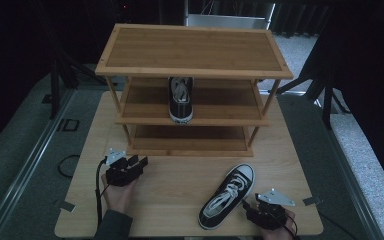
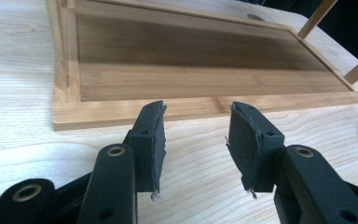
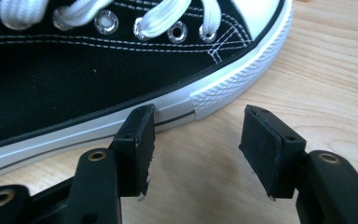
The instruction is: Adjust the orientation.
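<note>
Wooden table [image 1: 180,190]: black sneaker [image 1: 227,196] near front edge, beside right tool [image 1: 255,206].

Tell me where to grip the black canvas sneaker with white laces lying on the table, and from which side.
Probably grip the black canvas sneaker across its collar near the heel, from above. It stands upright on its sole, opening upward, heel toward the person. The right gripper, open, sits close beside its white rubber sidewall.
</note>
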Demonstrator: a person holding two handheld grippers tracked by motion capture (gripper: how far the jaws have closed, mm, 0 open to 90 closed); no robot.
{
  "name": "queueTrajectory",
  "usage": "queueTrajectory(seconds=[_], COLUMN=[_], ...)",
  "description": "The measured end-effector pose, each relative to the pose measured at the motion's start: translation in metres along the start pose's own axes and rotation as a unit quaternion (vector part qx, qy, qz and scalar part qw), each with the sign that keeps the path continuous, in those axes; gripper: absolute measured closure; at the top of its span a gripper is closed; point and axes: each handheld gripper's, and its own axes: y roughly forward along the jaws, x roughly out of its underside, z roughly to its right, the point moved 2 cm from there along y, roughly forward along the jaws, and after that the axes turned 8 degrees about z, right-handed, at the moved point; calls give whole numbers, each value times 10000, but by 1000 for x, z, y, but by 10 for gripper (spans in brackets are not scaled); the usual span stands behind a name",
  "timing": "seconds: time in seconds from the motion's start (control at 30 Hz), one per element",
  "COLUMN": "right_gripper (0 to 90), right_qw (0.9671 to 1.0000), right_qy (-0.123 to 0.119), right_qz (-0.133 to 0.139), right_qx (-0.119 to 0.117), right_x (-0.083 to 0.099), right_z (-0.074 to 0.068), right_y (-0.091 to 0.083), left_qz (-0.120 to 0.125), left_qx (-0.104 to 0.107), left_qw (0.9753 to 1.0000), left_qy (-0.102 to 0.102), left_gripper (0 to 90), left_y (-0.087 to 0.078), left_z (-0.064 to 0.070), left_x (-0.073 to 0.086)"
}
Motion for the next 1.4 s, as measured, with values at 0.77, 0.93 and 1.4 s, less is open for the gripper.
queueTrajectory(seconds=[0.77,0.93,1.4], right_gripper=[544,590,653], right_qw=[9998,9998,9943], right_qy=[158,167,323], right_qz=[-52,-32,802], right_qx=[56,67,-626], right_x=[-32,-39,-58], right_z=[25,29,9], right_y=[47,50,-16], left_qz=[-91,-115,-154], left_qx=[-9,-37,-93], left_qw=[10000,9999,9998], left_qy=[4,12,49], left_gripper=[562,562,562], left_y=[8,10,13], left_z=[2,1,1], left_x=[3,4,6])
